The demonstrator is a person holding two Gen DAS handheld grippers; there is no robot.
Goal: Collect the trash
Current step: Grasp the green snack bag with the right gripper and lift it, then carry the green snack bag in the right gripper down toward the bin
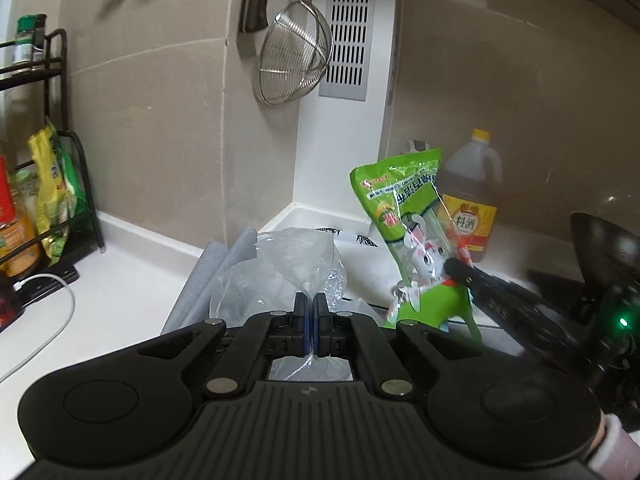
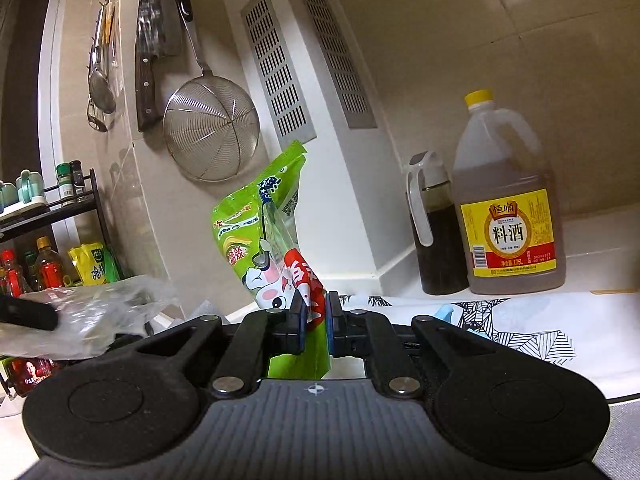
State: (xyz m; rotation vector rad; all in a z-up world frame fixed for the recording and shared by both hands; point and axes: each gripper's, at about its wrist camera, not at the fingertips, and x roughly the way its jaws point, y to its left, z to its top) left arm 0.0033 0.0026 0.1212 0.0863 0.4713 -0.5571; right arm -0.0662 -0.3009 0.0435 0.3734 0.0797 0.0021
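Note:
My left gripper (image 1: 311,305) is shut on a crumpled clear plastic bag (image 1: 296,264), which it holds up over the white counter; the bag rises in front of the jaws. My right gripper (image 2: 316,307) is shut on the lower end of an empty green snack wrapper (image 2: 264,224) with a cartoon rabbit, held upright. In the left wrist view the green snack wrapper (image 1: 404,216) stands to the right, with the right gripper (image 1: 460,270) clamped on it. In the right wrist view the clear plastic bag (image 2: 100,308) hangs at the left from one black finger (image 2: 32,314) of the left gripper.
A yellow-capped cooking wine jug (image 2: 508,216) and a dark oil dispenser (image 2: 434,232) stand at the back right. A black spice rack (image 1: 52,184) holds bottles and packets at the left. A wire strainer (image 1: 294,56) and cleaver (image 2: 150,60) hang on the wall. A patterned cloth (image 2: 516,320) lies on the counter.

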